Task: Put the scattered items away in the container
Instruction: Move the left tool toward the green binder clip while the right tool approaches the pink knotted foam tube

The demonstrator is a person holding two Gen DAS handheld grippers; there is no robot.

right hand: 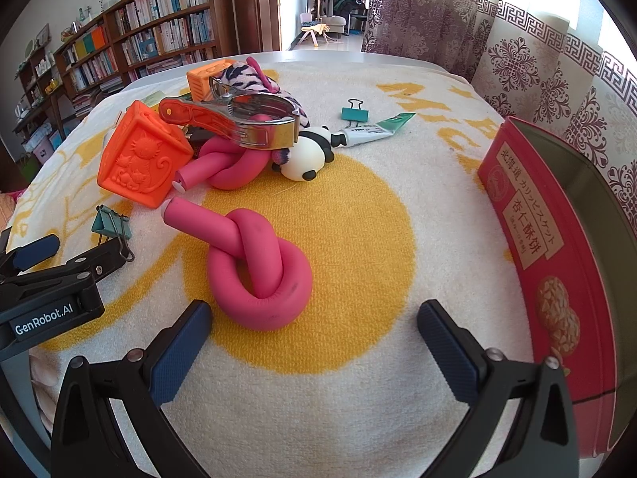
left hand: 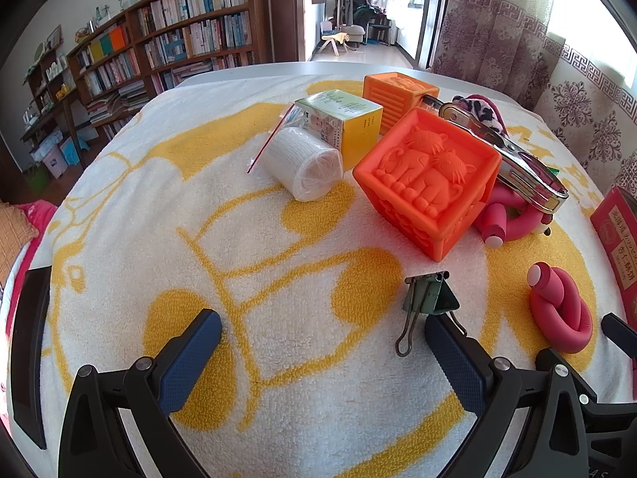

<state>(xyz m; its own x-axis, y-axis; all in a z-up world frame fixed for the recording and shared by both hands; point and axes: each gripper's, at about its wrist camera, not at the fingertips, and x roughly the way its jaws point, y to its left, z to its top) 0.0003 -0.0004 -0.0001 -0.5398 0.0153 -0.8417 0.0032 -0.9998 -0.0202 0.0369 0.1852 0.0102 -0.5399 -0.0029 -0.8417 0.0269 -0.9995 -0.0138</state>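
Observation:
My left gripper point(left hand: 322, 338) is open and empty above the towel; a green binder clip point(left hand: 428, 298) lies just by its right fingertip. My right gripper point(right hand: 314, 326) is open and empty, with a knotted pink foam roller point(right hand: 258, 271) lying just ahead of its left finger. The red biscuit tin point(right hand: 557, 263) stands open at the right; it also shows in the left wrist view point(left hand: 617, 235). An orange cat block point(left hand: 428, 183), a bandage roll point(left hand: 304, 163), a yellow-green box point(left hand: 342, 123), a metal clamp point(right hand: 239, 119), a panda toy point(right hand: 308, 155) and a small tube point(right hand: 374, 129) lie scattered.
A second orange block point(left hand: 398, 91), a second pink roller point(right hand: 227, 163), a teal binder clip point(right hand: 354, 113) and a striped plush point(right hand: 247, 75) lie further back. A white and yellow towel point(left hand: 278, 263) covers the table. Bookshelves point(left hand: 159, 47) stand behind left, curtains point(right hand: 517, 40) right.

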